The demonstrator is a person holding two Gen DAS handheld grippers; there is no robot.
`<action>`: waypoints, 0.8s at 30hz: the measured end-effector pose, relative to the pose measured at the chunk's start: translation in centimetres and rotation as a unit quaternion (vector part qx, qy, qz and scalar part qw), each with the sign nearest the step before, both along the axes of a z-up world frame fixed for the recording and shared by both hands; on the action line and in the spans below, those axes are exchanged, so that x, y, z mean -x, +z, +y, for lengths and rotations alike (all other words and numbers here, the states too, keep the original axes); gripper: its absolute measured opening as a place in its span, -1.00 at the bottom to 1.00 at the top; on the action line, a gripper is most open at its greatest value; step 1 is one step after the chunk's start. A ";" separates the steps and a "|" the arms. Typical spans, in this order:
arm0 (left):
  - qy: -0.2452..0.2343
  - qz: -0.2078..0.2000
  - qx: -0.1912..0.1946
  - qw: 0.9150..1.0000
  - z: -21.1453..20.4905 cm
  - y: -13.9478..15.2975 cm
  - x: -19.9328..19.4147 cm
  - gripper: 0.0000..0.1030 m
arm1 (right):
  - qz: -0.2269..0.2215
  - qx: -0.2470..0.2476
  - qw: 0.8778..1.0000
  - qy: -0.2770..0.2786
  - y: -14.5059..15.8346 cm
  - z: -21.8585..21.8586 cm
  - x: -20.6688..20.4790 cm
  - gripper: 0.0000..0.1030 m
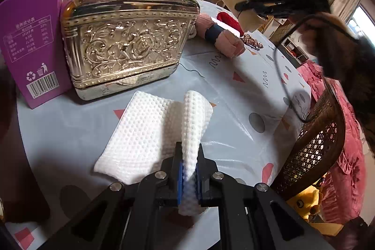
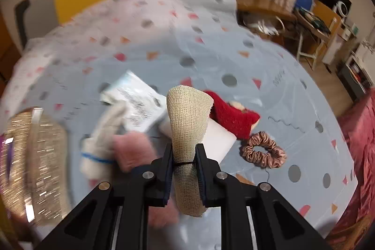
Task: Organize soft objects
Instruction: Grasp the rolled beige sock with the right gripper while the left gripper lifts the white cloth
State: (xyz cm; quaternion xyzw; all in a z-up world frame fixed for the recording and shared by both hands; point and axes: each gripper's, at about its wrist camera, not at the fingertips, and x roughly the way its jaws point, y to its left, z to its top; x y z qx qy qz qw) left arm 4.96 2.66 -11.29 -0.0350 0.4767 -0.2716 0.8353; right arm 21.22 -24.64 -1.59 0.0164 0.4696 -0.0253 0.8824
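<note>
Left gripper [image 1: 189, 164] is clamped on one edge of a white dimpled cloth [image 1: 145, 132], blue pads pressing it from both sides. The pinched strip is lifted and folded upward; the rest of the cloth lies flat on the tabletop [image 1: 234, 95] near the edge closest to the left wrist camera, just in front of a gold embossed tissue box [image 1: 126, 39]. A purple carton [image 1: 30, 48] stands upright touching the tissue box's left side. Behind the box, toward the far side, lie a pink rolled cloth with a dark band [image 1: 220, 36] and a red fuzzy item [image 1: 228, 19].

Right gripper [image 2: 184, 159] is closed tight on a beige mesh roll [image 2: 187, 118], gripped at a thin black tie around its waist; the roll sticks up upright between the fingers, off the tabletop [image 2: 269, 62]. Beyond it in the right wrist view: red fuzzy item [image 2: 232, 118] lying beside a white block [image 2: 218, 139], a pink satin scrunchie [image 2: 263, 152] near the right edge, a printed white packet [image 2: 136, 104] further left. Blurred at left: a pale rolled cloth with a blue band [image 2: 103, 142], a pink fuzzy piece [image 2: 133, 149], and the gold tissue box [image 2: 35, 163]. Motion blur over the left part of this view, detail there unreadable.
</note>
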 end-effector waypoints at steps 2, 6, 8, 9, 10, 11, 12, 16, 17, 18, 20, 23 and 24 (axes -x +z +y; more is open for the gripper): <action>0.002 -0.001 0.000 1.000 0.0 0.0 0.0 -0.81 | 0.008 -0.043 0.998 0.046 0.9 1.0 1.4 -0.67; 0.001 -0.007 -0.011 1.000 -0.4 0.2 0.2 -0.84 | 0.068 -0.076 0.988 0.113 -1.4 4.6 3.3 -0.67; -0.006 -0.014 -0.022 1.000 -0.8 0.5 0.5 -0.85 | 0.099 -0.061 0.985 0.125 -4.1 6.5 3.4 -0.67; -0.011 -0.016 -0.024 1.000 -1.0 0.7 0.6 -0.85 | 0.108 -0.049 0.985 0.123 -5.0 6.9 3.4 -0.67; -0.014 -0.016 -0.021 1.000 -1.0 1.0 0.8 -0.86 | 0.126 -0.040 0.985 0.108 -6.6 7.2 3.0 -0.67; -0.016 -0.021 -0.012 1.000 -0.9 1.6 1.0 -0.86 | 0.123 -0.048 0.986 0.099 -7.2 7.0 2.7 -0.67; -0.017 -0.030 -0.006 0.999 -0.9 2.4 1.2 -0.86 | 0.120 -0.055 0.987 0.092 -7.4 6.8 2.5 -0.67; -0.013 -0.059 0.036 0.998 -0.4 6.5 0.9 -0.86 | 0.118 -0.099 0.985 0.079 -7.7 5.2 2.3 -0.65; -0.012 -0.068 0.044 0.997 -0.4 7.5 0.7 -0.86 | 0.125 -0.114 0.983 0.076 -7.9 4.7 2.1 -0.64; -0.007 -0.085 0.052 0.995 -0.4 9.3 0.2 -0.86 | 0.127 -0.124 0.982 0.070 -8.0 4.4 1.9 -0.64; -0.003 -0.097 0.077 0.992 -0.3 12.0 -1.1 -0.86 | 0.127 -0.119 0.982 0.074 -8.0 4.4 1.7 -0.64; 0.015 -0.131 0.095 0.987 0.2 16.1 -3.3 -0.85 | 0.124 -0.098 0.984 0.083 -8.1 4.8 1.7 -0.64; 0.027 -0.139 0.097 0.985 0.7 17.1 -3.9 -0.85 | 0.123 -0.095 0.984 0.084 -8.1 4.9 1.8 -0.64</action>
